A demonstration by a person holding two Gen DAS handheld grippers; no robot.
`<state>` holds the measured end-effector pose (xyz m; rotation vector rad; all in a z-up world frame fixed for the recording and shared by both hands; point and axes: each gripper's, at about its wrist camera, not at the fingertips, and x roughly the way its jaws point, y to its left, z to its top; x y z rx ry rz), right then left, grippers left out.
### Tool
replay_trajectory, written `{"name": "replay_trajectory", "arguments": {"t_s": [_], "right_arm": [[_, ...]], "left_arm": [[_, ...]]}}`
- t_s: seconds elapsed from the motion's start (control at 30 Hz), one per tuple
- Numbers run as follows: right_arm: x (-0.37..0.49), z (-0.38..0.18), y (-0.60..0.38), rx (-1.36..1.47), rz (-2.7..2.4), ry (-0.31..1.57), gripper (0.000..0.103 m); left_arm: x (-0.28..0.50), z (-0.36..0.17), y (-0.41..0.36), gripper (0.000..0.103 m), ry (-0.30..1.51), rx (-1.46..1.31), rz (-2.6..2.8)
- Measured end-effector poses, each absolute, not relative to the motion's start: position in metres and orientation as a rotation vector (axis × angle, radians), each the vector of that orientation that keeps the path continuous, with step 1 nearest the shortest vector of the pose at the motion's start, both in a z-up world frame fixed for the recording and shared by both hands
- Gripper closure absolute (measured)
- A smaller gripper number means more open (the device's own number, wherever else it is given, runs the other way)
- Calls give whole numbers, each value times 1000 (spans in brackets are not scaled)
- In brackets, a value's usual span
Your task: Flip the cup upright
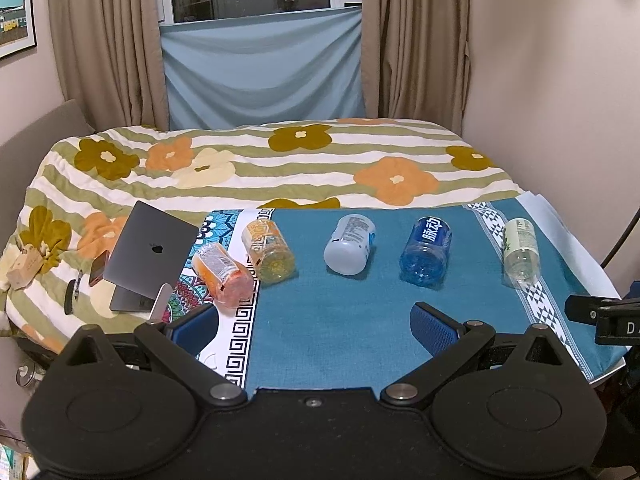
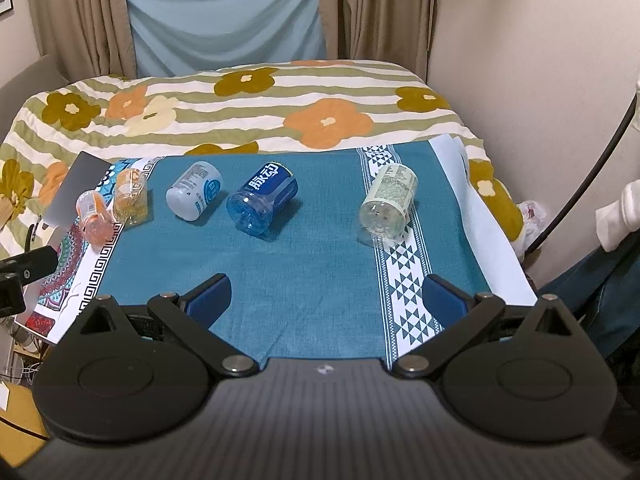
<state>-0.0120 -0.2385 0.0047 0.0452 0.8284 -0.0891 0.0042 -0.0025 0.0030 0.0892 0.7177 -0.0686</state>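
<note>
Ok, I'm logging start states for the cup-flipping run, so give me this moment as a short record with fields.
cups: five, all lying on their sides in a row
order from left: orange cup; yellow cup; white cup; blue cup; clear green-label cup
surface: teal cloth
left gripper: open, empty
right gripper: open, empty
beside: laptop

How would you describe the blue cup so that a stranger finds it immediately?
On the teal cloth five cups lie on their sides in a row. The blue cup is fourth from the left, between the white cup and the pale green cup. Only it is deep blue with white characters.
</note>
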Motion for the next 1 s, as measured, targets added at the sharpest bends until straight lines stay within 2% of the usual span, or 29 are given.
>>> {"name": "replay_trajectory", "arguments": {"t_s": [1.0], "right_arm": [[-4, -2, -246, 109, -93, 864, 0]], "left_arm": [[5, 4, 2, 0, 722, 77, -62]]}}
